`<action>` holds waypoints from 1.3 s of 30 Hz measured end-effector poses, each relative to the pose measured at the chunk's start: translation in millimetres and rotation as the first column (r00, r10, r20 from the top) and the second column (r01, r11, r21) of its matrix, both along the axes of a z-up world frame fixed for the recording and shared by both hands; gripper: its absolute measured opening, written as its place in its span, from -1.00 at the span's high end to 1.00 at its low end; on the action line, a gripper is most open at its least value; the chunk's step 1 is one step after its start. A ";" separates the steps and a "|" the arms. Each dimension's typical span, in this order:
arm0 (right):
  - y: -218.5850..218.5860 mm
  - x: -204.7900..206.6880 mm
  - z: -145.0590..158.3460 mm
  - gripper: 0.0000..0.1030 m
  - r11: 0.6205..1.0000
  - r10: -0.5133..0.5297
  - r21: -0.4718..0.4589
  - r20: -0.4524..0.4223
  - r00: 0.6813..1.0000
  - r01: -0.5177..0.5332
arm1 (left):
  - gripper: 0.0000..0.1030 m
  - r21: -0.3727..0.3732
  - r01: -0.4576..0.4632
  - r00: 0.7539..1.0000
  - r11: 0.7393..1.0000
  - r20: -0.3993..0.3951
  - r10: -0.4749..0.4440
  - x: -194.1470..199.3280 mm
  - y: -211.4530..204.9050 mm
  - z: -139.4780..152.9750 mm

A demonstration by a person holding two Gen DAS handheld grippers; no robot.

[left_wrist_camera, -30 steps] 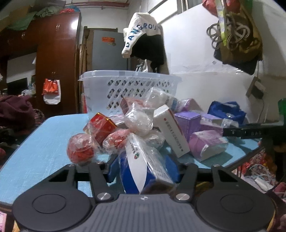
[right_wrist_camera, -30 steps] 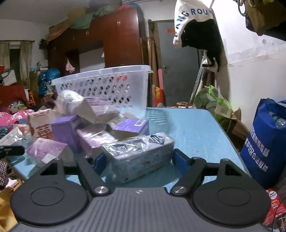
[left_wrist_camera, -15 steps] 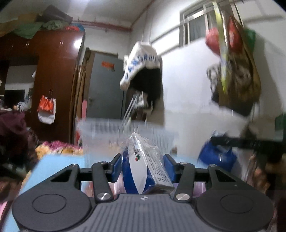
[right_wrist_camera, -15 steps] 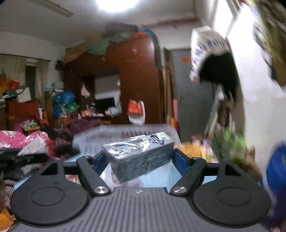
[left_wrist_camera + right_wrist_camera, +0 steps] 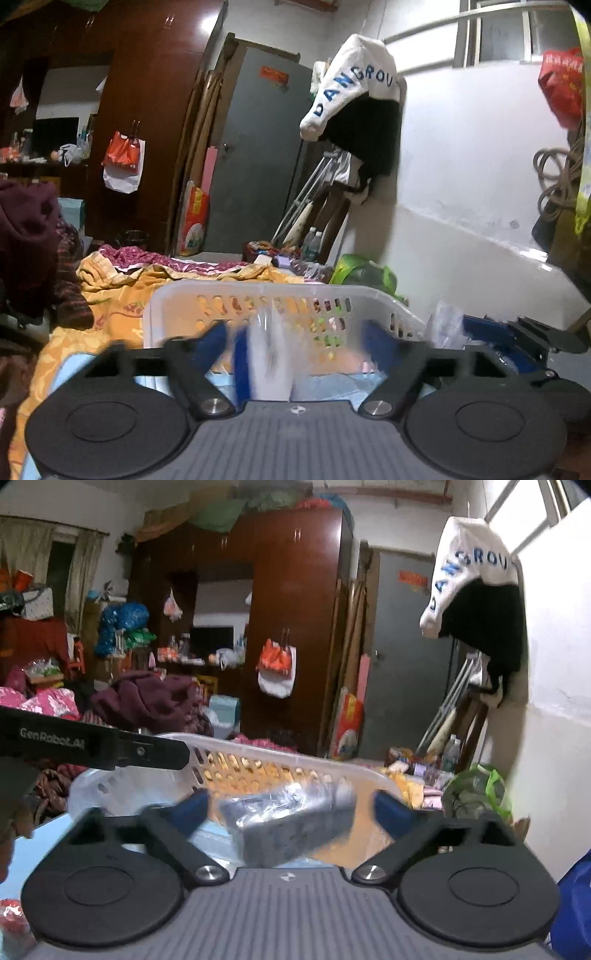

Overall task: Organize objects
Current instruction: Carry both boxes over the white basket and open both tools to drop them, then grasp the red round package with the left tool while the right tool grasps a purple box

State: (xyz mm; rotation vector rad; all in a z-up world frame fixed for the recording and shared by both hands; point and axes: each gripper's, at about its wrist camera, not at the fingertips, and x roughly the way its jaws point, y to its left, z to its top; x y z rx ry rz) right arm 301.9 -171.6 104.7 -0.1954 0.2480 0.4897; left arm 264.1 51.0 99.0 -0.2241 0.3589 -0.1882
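Both our grippers, left gripper (image 5: 293,338) and right gripper (image 5: 291,806), have just sprung apart, freeing the blue-and-white wrapped box (image 5: 264,360) and grey wrapped box (image 5: 295,825) above the white perforated plastic basket (image 5: 402,314). Either could clip its rim and tumble outside.

Between the left gripper's (image 5: 295,341) blue-padded black jaws: a blue-and-white plastic-wrapped box (image 5: 264,360), blurred. Between the right gripper's (image 5: 291,806) blue-padded black jaws: a dark grey box in clear, glinting film (image 5: 293,825). Beyond both jaws: a white perforated plastic laundry basket (image 5: 280,301) with slot-patterned walls. Below the jaws: a light blue tabletop (image 5: 40,840). Behind the basket: orange floral-patterned bedding (image 5: 122,295).
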 end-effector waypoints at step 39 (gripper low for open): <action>-100.8 -150.3 -133.3 -0.05 0.989 0.049 0.144 -0.047 0.998 -0.042 | 0.03 0.126 0.063 0.992 0.990 0.103 -0.077 -189.0 48.6 -137.7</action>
